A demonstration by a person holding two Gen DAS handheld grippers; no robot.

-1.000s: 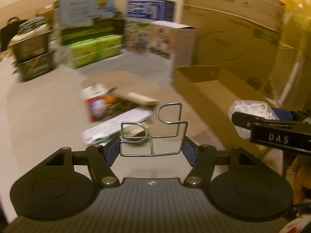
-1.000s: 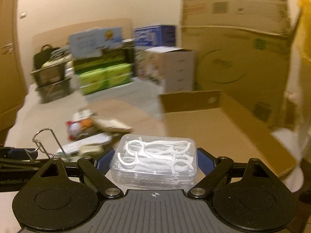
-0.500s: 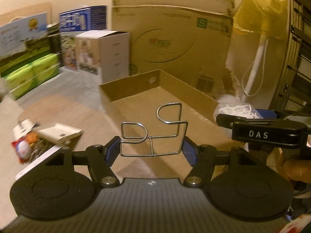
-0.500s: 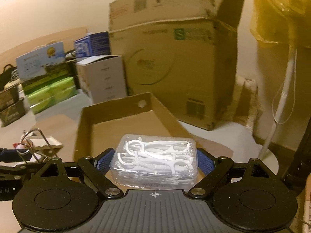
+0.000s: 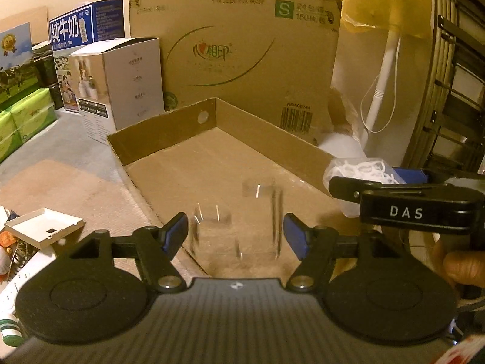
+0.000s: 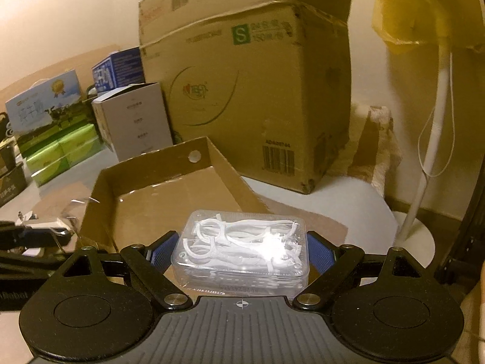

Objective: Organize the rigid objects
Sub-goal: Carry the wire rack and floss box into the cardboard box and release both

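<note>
In the left wrist view the left gripper (image 5: 235, 230) points down over the near corner of the tray (image 5: 169, 127), a low open cardboard box on the floor. Its jaws are opening, and the blue pads (image 5: 295, 238) do not press on anything. Between them the wire piece (image 5: 242, 221) shows only as a blurred streak of thin metal lines, clear of both pads; I cannot tell if it touches the tray floor.

At 3 o'clock in this view the right gripper (image 5: 357, 182) comes in from the side, with a hand (image 5: 454, 261) behind it, and the floss box (image 5: 360, 170) sits at its tip, above the right wall of the tray.

In the right wrist view the right gripper (image 6: 242, 250) holds this clear plastic box of white floss picks (image 6: 242, 248) tightly: both blue pads press on its short sides, and the box lies flat. It is above the floor, near the front right corner of the tray (image 6: 157, 163).

Behind the tray, at 12 o'clock, stands a big carton (image 6: 248, 91). At 10 o'clock there is a white box (image 6: 139, 118), and at 2 o'clock a white fan pole (image 6: 433, 139) with a yellow cover on top.
</note>
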